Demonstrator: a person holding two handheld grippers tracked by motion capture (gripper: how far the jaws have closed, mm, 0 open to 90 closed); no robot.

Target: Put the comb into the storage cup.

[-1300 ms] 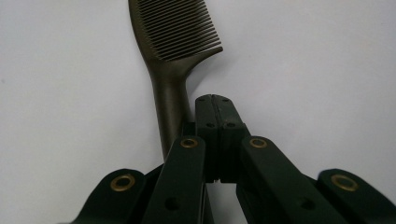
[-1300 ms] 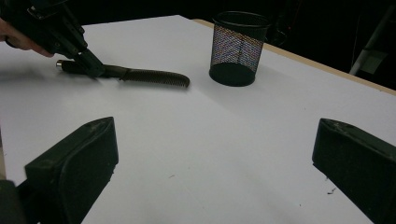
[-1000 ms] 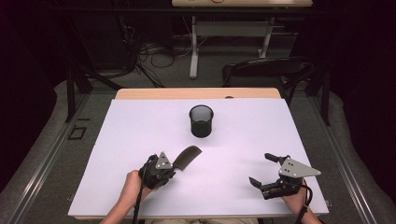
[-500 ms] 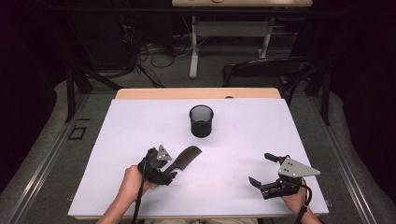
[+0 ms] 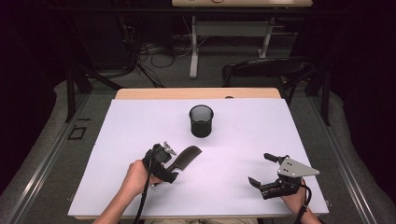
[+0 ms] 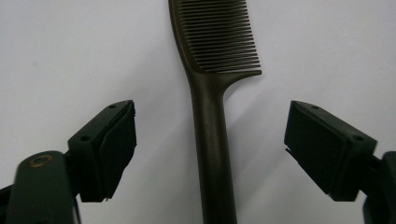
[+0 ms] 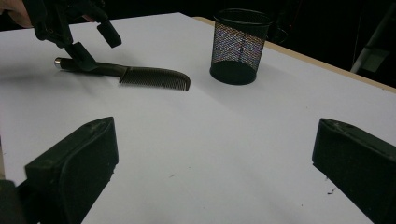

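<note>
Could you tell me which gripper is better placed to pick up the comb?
Left. The left gripper straddles the comb handle, its jaws having just been opening, pads apart from it. The right gripper sits open far across the table.

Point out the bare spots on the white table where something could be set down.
Free: the stretch between the comb and the right gripper, the strip behind the mesh cup, and the table's far left. Crowded: around the left gripper, jaws just opened, astride the comb's handle.
</note>
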